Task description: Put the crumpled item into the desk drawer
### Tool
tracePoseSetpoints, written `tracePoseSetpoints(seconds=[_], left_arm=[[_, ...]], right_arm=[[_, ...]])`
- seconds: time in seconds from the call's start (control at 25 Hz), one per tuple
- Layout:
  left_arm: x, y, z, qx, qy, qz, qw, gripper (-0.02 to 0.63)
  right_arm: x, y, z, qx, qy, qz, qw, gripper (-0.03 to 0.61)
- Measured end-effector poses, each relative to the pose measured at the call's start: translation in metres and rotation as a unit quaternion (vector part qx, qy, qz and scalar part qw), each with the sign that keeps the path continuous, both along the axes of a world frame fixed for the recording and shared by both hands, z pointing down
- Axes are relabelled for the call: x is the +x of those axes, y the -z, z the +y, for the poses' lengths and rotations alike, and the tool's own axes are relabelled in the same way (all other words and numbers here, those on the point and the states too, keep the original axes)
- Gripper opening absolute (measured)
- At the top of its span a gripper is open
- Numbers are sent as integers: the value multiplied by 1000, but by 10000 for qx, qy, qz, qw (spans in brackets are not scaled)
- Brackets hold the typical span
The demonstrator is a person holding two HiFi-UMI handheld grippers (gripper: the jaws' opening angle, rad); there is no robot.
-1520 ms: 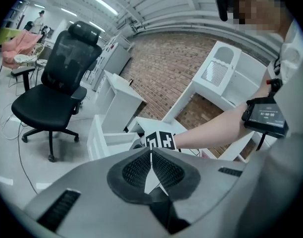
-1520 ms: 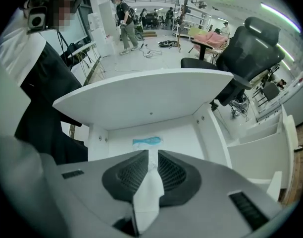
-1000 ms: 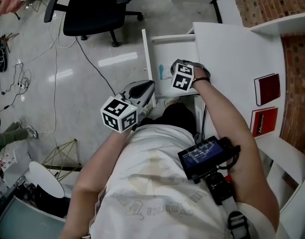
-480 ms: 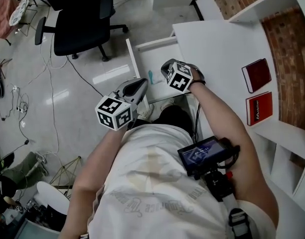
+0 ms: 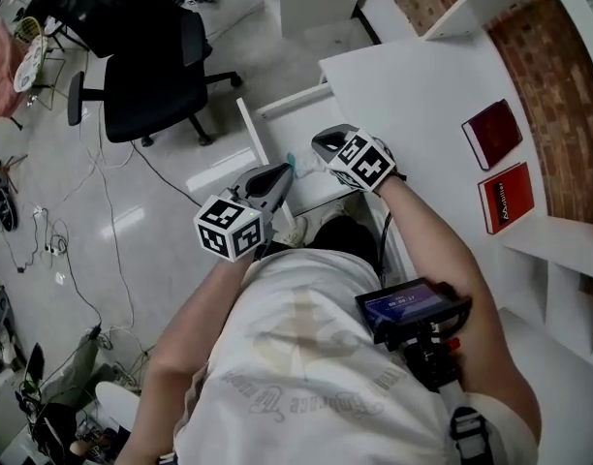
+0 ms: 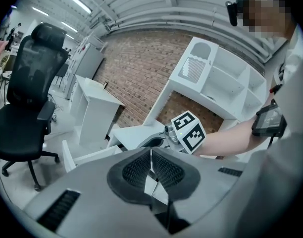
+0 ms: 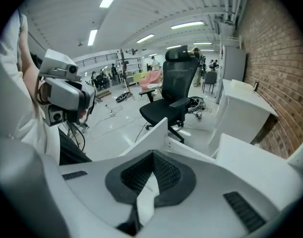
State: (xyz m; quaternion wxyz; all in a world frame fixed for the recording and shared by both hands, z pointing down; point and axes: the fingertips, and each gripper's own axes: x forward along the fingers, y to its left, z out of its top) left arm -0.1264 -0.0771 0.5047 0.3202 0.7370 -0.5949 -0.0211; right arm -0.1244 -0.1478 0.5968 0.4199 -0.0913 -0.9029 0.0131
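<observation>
A crumpled white item with a teal patch point(image 5: 296, 165) hangs between my two grippers above the open white desk drawer point(image 5: 295, 122). My left gripper point(image 5: 283, 174) comes at it from the left and is shut on it; a white scrap point(image 6: 152, 186) shows between its pads. My right gripper point(image 5: 321, 149) is shut on its other end, and a white fold point(image 7: 146, 196) sticks out of its closed jaws. From the left gripper point(image 6: 151, 155) I see the right one's marker cube point(image 6: 189, 131). Beyond the right gripper point(image 7: 152, 155) the drawer's front panel point(image 7: 150, 133) shows.
The white desk point(image 5: 422, 85) carries two red books point(image 5: 492, 130) at its right, by a brick wall. A black office chair point(image 5: 156, 76) stands on the glossy floor left of the drawer, with cables point(image 5: 45, 240) further left. A white shelf unit point(image 6: 218, 83) is behind the desk.
The head view has swung so desk and drawer sit further left and lower. The two grippers stay close together over the drawer, and the left tip now reaches the crumpled item.
</observation>
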Motion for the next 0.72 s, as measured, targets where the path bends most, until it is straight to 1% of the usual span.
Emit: tracePoseSetpoints(seconds=[0.16, 0.24, 0.36, 0.72], left_arm=[[-5, 5, -7, 53, -143, -121, 9998, 28], [-7, 9, -8, 93, -217, -232, 9995, 28], [-12, 14, -10, 167, -269, -269, 9991, 28], [-29, 11, 1, 165, -213, -200, 9994, 28]], right_arm=[[7, 15, -8, -296, -479, -412, 9976, 21], [12, 22, -11, -390, -701, -574, 9951, 21], [18, 34, -15, -513, -1014, -848, 9899, 21], [45, 69, -13, -568, -1434, -1447, 9774, 21]])
